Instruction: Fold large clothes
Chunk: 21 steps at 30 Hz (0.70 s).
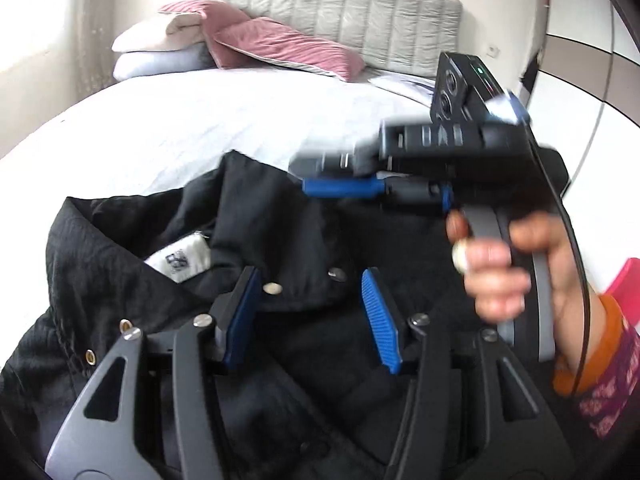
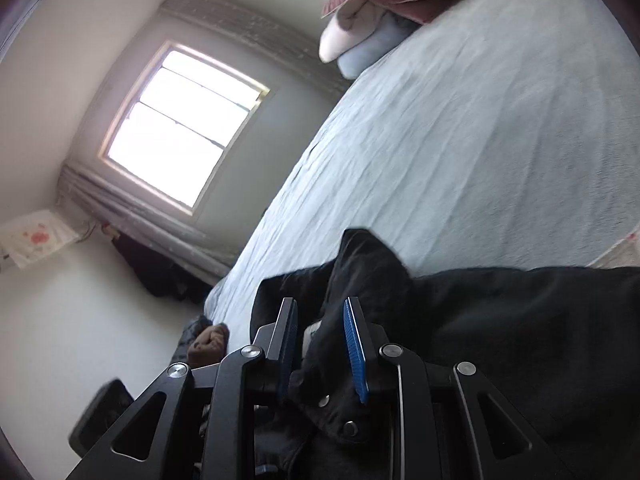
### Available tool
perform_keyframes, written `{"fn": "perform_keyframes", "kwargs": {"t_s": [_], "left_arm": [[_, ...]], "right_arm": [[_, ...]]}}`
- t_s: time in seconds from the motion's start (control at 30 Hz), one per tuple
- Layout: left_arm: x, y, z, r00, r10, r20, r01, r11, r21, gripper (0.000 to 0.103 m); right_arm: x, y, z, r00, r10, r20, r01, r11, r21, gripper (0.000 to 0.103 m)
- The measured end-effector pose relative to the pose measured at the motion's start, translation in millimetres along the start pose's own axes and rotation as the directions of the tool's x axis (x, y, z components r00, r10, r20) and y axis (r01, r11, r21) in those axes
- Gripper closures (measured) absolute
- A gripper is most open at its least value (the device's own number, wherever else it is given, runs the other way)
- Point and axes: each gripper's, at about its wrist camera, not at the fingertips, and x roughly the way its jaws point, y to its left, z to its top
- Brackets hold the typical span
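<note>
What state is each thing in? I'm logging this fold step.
black jacket: crumpled on the bed, snaps undone, collar label showing.
left gripper: open over the jacket.
right gripper: open, jacket fabric between its pads.
pink pillow: slumped against the headboard.
bed sheet: spread, wrinkled.

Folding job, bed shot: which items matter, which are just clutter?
In play:
- black jacket
- left hand-held gripper, open over the jacket
- right hand-held gripper, jacket fabric between its pads
- bed

Clutter:
- pink pillows
- white pillows
- window
</note>
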Motion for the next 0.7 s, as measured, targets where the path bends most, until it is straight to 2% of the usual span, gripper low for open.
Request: {"fn": "perform_keyframes", "kwargs": {"t_s": [0.03,0.07,0.1,0.17,0.27,0.4,0.47,0.57,0.7], "left_arm": [[5,6,-3,0.999,0.047,-0.015,-0.047,0.999,-0.005,0.049],[8,16,-8,0.997,0.074,-0.031,-0.075,0.997,-0.024,0.049],[9,25,-14,0.996,0.076,-0.043,-0.078,0.995,-0.056,0.049],[-2,45,-26,0.997,0.051,-0.050,-0.058,0.987,-0.153,0.049],[-29,61,-39,0.998,0.027,-0.054,-0.039,0.970,-0.240,0.047],[-78,59,-58,0.994,0.064,-0.083,-0.086,0.952,-0.293,0.040],[-108,50,-65,0.993,0.088,-0.077,-0.108,0.944,-0.312,0.030],[-156,35,-75,0.989,0.134,-0.059,-0.146,0.929,-0.339,0.021],[-216,21,-89,0.977,0.194,-0.087,-0.213,0.909,-0.358,0.016]], "right_arm": [[14,10,-11,0.998,-0.057,-0.026,0.056,0.998,-0.030,0.078],[25,4,-20,0.983,-0.179,-0.047,0.176,0.982,-0.066,0.080],[30,-3,-27,0.971,-0.232,-0.053,0.228,0.971,-0.075,0.086],[23,-14,-31,0.978,-0.204,-0.050,0.204,0.979,-0.024,0.091],[-5,2,-32,0.973,-0.231,-0.026,0.229,0.972,-0.058,0.084],[-58,38,-51,0.963,-0.262,-0.056,0.251,0.956,-0.150,0.065],[-93,61,-65,0.953,-0.297,-0.059,0.281,0.940,-0.193,0.059],[-163,92,-88,0.949,-0.309,-0.059,0.291,0.934,-0.206,0.051],[-244,126,-98,0.937,-0.349,-0.013,0.338,0.916,-0.216,0.033]]}}
